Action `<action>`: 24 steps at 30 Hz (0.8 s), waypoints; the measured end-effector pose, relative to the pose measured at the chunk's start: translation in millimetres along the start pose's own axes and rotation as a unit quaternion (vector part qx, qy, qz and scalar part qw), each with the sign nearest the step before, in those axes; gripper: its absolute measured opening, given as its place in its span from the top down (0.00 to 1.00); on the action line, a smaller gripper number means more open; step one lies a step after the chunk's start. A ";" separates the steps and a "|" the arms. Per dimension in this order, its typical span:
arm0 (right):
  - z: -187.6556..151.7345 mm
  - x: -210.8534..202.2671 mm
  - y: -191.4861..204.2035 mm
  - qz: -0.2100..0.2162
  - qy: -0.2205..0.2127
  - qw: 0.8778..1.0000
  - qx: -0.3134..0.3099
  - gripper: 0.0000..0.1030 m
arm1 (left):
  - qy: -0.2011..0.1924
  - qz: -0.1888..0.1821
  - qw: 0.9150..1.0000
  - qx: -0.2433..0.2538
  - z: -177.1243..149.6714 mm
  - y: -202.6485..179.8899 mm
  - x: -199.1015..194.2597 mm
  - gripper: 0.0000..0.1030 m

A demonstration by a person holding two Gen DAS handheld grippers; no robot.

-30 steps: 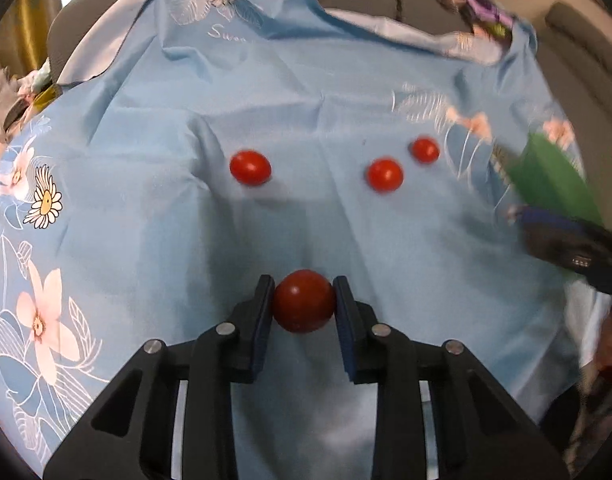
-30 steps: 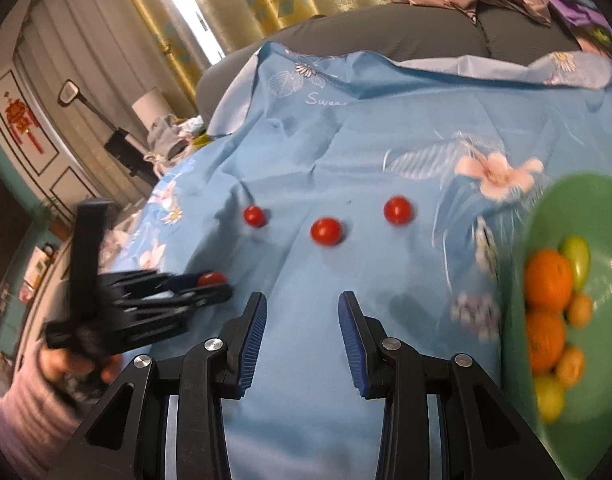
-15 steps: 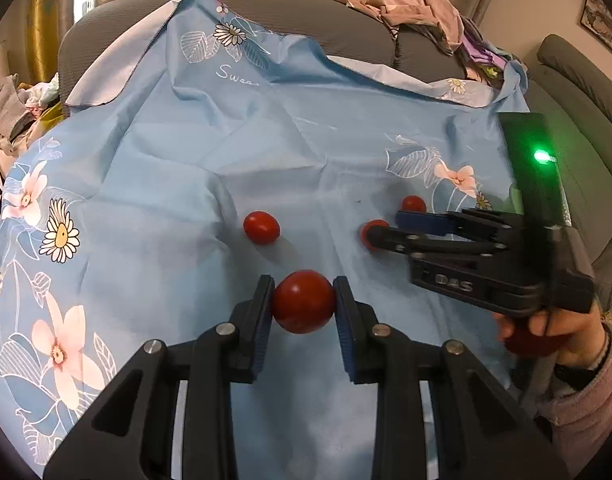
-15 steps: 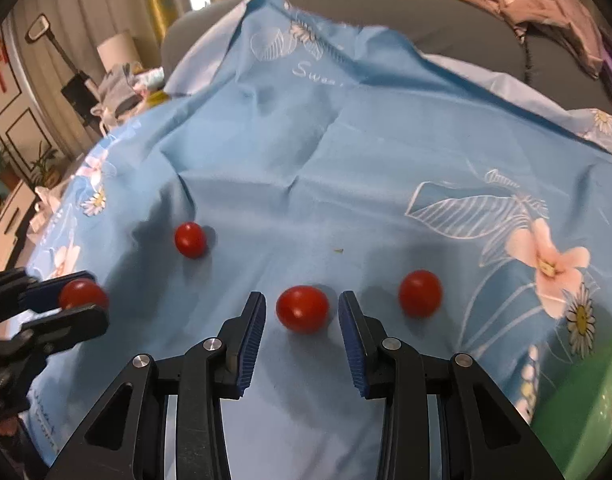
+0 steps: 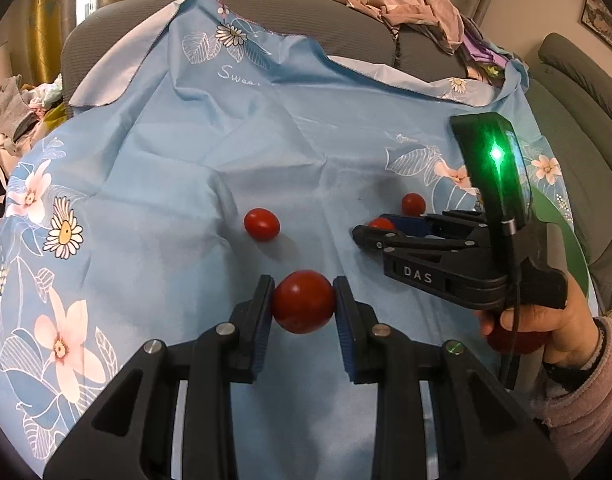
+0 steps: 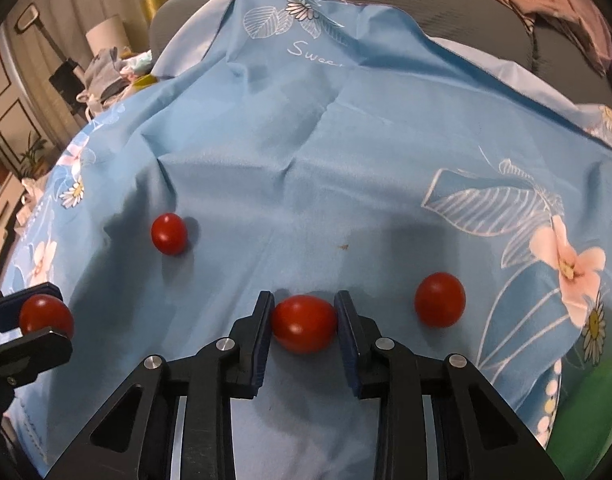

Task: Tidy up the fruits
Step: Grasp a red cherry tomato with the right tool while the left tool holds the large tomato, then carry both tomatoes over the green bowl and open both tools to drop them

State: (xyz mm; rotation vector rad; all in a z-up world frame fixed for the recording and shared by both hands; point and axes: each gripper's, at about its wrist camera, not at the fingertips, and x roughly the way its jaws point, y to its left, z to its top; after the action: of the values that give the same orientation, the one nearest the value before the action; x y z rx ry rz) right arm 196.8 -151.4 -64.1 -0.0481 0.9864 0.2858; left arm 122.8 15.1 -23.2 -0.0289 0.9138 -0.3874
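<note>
- Left wrist view: the left tool (image 5: 303, 300) held a cherry tomato (image 5: 303, 301) tight between its two pads, above the blue flowered cloth (image 5: 153, 184).
- Right wrist view: the right tool (image 6: 303, 318) had its pads on both sides of another cherry tomato (image 6: 303, 323) lying on the cloth.
- I could not tell if it squeezed it.
- Two more tomatoes (image 6: 169, 233) (image 6: 440, 299) lay on either side.
</note>
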 end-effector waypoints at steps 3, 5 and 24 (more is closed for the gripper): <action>-3.2 -13.5 -0.5 0.014 -0.010 1.000 0.008 0.69 | -0.004 0.006 1.000 0.002 -0.7 -3.3 -6.9 0.72; -7.2 -24.8 2.0 0.020 -0.018 1.000 0.005 0.69 | -0.010 0.010 1.000 0.005 -1.4 -6.3 -12.8 0.72; -79.8 -145.5 -10.5 0.065 -0.114 0.991 0.038 0.69 | -0.064 0.033 0.994 0.087 -15.4 -83.6 -70.5 0.71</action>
State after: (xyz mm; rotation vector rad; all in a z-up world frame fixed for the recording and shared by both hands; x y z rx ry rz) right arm 59.2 -206.4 11.1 0.1166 0.7740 0.3637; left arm 46.1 -36.7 37.0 0.1343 0.7508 -0.3976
